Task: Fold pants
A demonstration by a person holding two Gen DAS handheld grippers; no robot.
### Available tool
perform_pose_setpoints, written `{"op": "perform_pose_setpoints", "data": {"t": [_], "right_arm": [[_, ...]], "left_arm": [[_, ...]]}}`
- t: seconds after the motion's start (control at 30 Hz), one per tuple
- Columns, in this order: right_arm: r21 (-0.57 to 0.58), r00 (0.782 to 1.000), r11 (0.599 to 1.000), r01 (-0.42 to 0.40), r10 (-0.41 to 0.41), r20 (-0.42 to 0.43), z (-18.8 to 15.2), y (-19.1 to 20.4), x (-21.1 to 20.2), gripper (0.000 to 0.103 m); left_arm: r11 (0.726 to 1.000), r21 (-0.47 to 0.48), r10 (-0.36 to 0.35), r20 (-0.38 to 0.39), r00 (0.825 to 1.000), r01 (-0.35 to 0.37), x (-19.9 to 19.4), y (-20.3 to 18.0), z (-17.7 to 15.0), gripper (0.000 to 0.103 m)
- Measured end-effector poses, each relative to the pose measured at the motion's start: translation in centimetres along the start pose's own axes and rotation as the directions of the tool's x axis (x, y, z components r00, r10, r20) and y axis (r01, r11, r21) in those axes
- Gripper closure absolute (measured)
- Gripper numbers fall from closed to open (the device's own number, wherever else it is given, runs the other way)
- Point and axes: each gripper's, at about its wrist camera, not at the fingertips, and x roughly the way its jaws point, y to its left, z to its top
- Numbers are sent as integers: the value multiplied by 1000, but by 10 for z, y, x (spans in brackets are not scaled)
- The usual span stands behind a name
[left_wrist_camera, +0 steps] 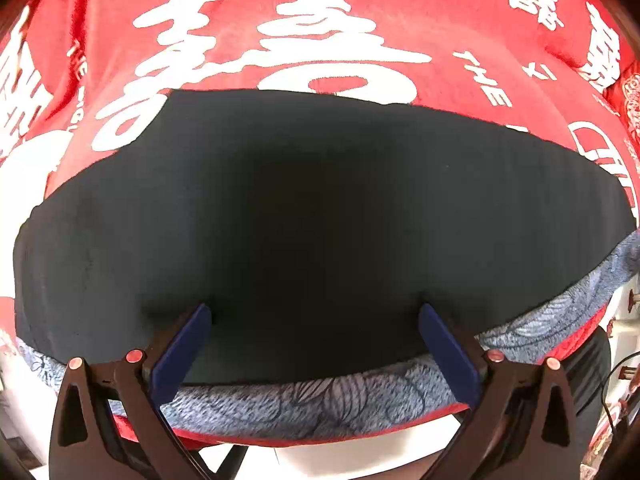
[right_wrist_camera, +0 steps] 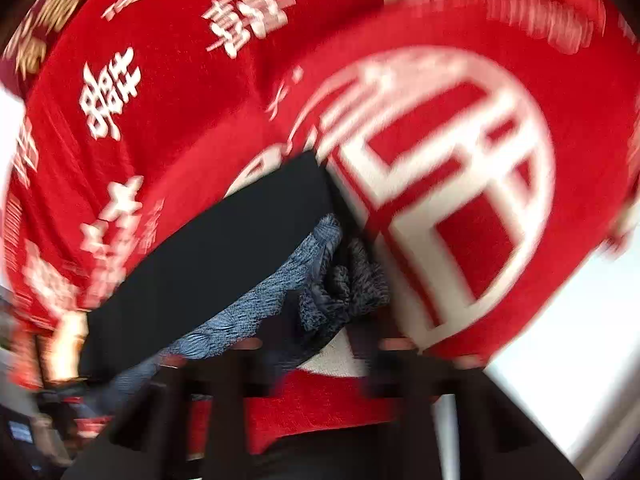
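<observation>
The pants (left_wrist_camera: 312, 216) are black with a grey-blue patterned inner side (left_wrist_camera: 320, 404). They lie folded on a red blanket (left_wrist_camera: 460, 12) with white characters. My left gripper (left_wrist_camera: 316, 312) is open, its blue fingertips (left_wrist_camera: 188, 340) resting on the near part of the black cloth. In the blurred right wrist view the pants (right_wrist_camera: 208, 256) run from lower left to centre, with a bunched grey-blue end (right_wrist_camera: 344, 276). My right gripper (right_wrist_camera: 320, 344) is just below that end; its fingers are smeared by motion.
The red blanket (right_wrist_camera: 460, 152) covers the surface in both views. A white edge (right_wrist_camera: 568, 320) shows at the right of the right wrist view. Clutter (left_wrist_camera: 624, 360) sits at the right rim of the left wrist view.
</observation>
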Motion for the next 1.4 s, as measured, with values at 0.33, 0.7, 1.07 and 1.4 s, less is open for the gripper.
{"op": "perform_pose_setpoints", "data": {"t": [0.33, 0.7, 1.07, 1.4], "right_arm": [[-479, 981, 857, -188, 143, -131, -45, 190, 15, 6], [-534, 989, 842, -78, -3, -148, -44, 230, 46, 1], [-596, 788, 519, -612, 338, -515, -46, 450, 94, 1], [-608, 764, 472, -639, 301, -571, -51, 506, 134, 1]], "left_arm": [[998, -53, -10, 43, 999, 12, 3, 23, -14, 0], [991, -135, 7, 67, 998, 2, -8, 99, -42, 0], [966, -259, 26, 36, 999, -15, -6, 179, -44, 0], [967, -254, 44, 48, 998, -30, 0, 197, -47, 0]]}}
